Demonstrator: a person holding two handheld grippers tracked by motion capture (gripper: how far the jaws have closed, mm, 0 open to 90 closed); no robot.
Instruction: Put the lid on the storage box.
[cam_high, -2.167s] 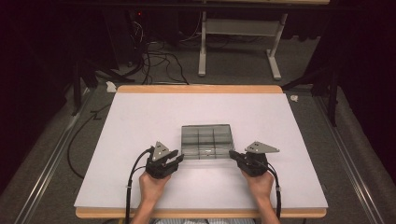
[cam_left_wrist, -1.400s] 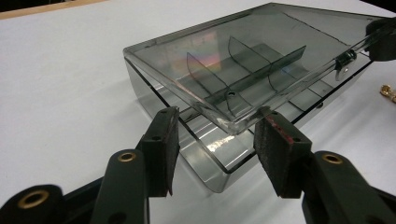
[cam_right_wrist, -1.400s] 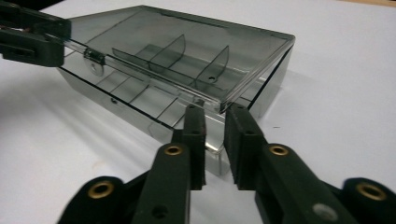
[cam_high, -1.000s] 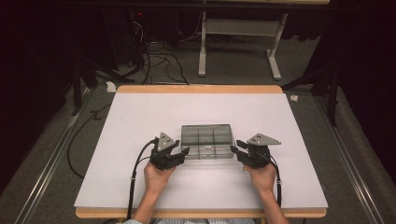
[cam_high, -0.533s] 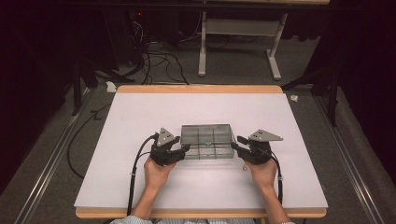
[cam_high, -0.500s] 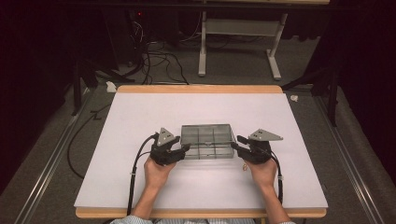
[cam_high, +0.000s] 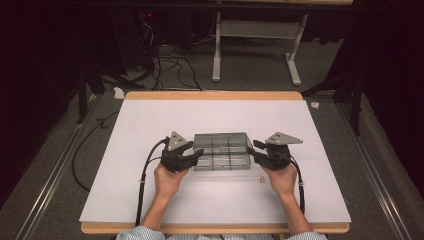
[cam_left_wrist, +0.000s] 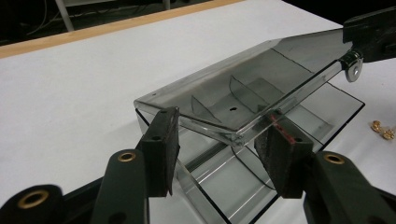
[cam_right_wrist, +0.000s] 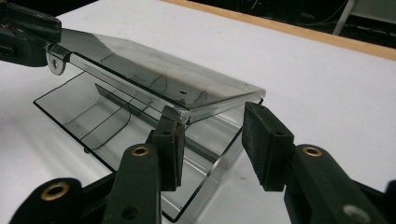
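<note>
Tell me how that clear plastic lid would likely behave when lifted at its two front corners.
The lid looks like thin, stiff, smooth plastic, so it probably stays flat but may slip off the pads. It appears raised at the front and low at the back over the compartment box, so it likely swings rather than lifts free. The box seems light and may shift.

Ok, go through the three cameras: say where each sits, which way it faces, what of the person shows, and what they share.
High view: above the person's side, facing forward and down on the white table; forearms, hands and both grippers enter from below.
Left gripper view: rides the left gripper, looking along its open jaws at the clear box, its lid tilted up.
Right gripper view: rides the right gripper, facing that box from its other end.
Shared: the box; each gripper view shows the other gripper at the lid's far corner.
</note>
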